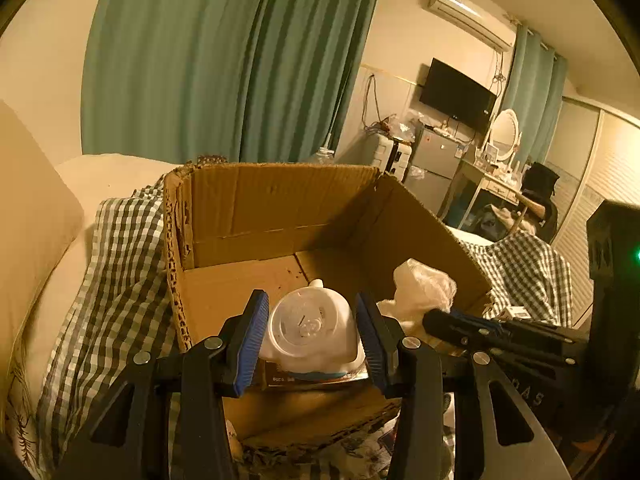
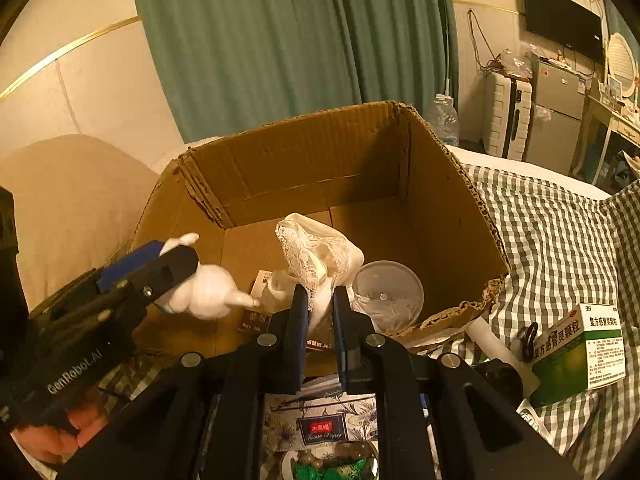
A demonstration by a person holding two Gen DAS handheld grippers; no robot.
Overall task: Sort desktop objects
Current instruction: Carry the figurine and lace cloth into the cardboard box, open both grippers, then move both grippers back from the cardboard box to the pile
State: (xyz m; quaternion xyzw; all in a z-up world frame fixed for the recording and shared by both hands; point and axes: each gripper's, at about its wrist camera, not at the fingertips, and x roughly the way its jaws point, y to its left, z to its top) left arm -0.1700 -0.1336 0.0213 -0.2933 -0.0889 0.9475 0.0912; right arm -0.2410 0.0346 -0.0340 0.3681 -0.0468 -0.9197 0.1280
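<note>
An open cardboard box [image 1: 280, 200] stands on a checked cloth; it also shows in the right wrist view [image 2: 320, 152]. My left gripper [image 1: 312, 332] is shut on a white plastic toy figure [image 1: 310, 326], held over the box's near edge; the toy figure also shows in the right wrist view [image 2: 208, 288]. My right gripper [image 2: 320, 312] is shut on a white lace cloth [image 2: 320, 252], held over the box's inside. The cloth also shows in the left wrist view [image 1: 422, 286]. A clear plastic lid [image 2: 388, 292] and a small dark packet [image 2: 256, 312] lie in the box.
A green and white medicine box [image 2: 580, 352] lies on the checked cloth [image 2: 560, 240] to the right. A tissue pack [image 2: 324, 420] and a dish of small items [image 2: 332, 464] sit under my right gripper. A water bottle [image 2: 442, 118] stands behind the box.
</note>
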